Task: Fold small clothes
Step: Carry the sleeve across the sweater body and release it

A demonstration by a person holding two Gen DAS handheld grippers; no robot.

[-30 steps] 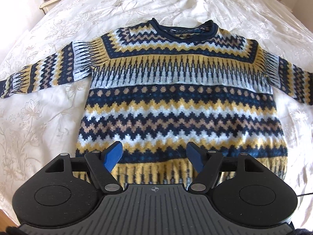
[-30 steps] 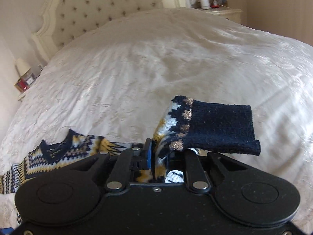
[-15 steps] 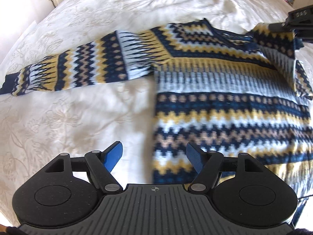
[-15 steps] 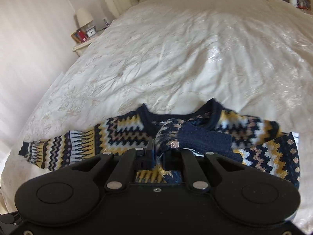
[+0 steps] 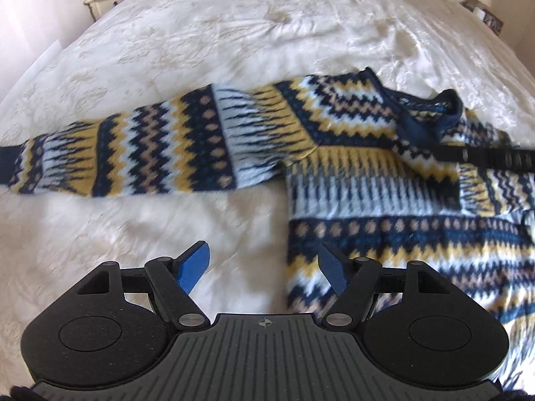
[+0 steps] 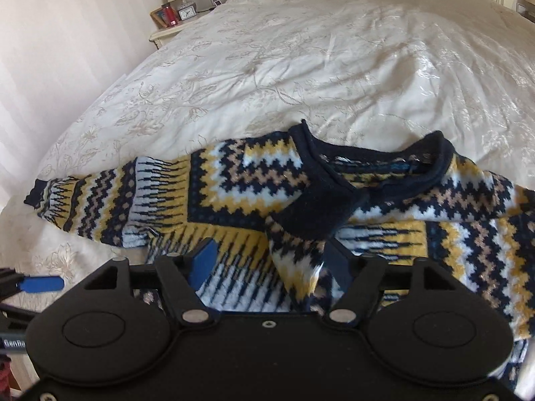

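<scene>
Zigzag-knit sweater flat on embroidered satin bedspread, right sleeve folded across chest. Right gripper just opened, sleeve loose between jaws; left gripper agape, empty.

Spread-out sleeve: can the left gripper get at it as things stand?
Probably yes. The left gripper is open with nothing between its fingers, and only bare bedspread lies before the spread-out sleeve.

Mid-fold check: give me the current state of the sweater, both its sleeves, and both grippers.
Sweater: flat on the bedspread, front up.
Right-hand sleeve: folded across the chest, cuff near the collar.
Left-hand sleeve: stretched out sideways, not yet folded.
Right gripper: jaws have just been opening, sleeve lies loose between them.
Left gripper: open, empty, above the bedspread beside the sweater's edge.
</scene>
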